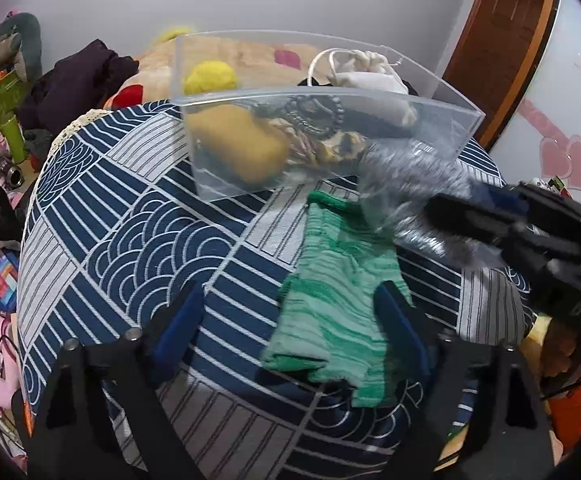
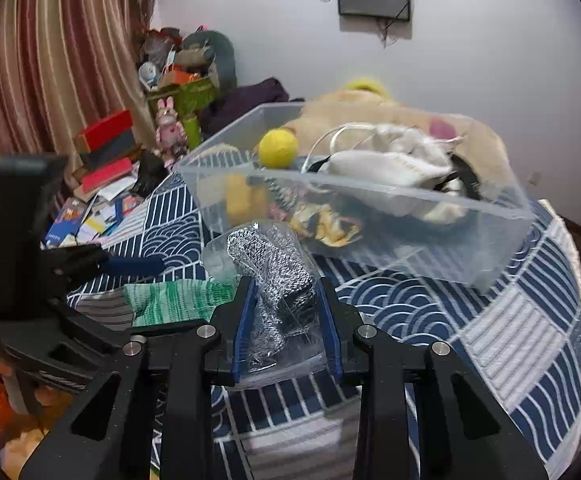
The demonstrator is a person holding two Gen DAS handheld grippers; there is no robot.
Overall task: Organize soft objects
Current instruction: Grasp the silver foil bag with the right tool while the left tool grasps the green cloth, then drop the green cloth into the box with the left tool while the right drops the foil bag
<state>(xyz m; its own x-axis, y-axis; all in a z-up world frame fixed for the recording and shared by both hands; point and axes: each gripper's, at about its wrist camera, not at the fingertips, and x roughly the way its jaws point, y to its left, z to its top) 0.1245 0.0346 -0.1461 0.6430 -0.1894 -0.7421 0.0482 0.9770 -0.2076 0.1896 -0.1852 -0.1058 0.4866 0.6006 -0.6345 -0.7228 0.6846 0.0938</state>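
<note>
A clear plastic bin [image 1: 442, 132] stands on the blue patterned cloth and holds a yellow plush, a white drawstring pouch [image 1: 366, 76] and patterned fabric. A green striped cloth [image 1: 338, 300] lies in front of it, between the fingers of my left gripper [image 1: 290, 336], which is open just above it. My right gripper [image 2: 286, 312] is shut on a silver-grey knit item in a clear bag [image 2: 278, 276], held above the cloth just before the bin [image 2: 498, 236]. The bag shows blurred in the left wrist view [image 1: 414, 192].
The table is round with a blue and white wave-pattern cloth [image 1: 138, 216]. A large beige plush [image 2: 378, 112] lies behind the bin. Books, boxes and toys [image 2: 106, 184] clutter the left side by the curtain. A wooden door [image 1: 498, 52] stands at the right.
</note>
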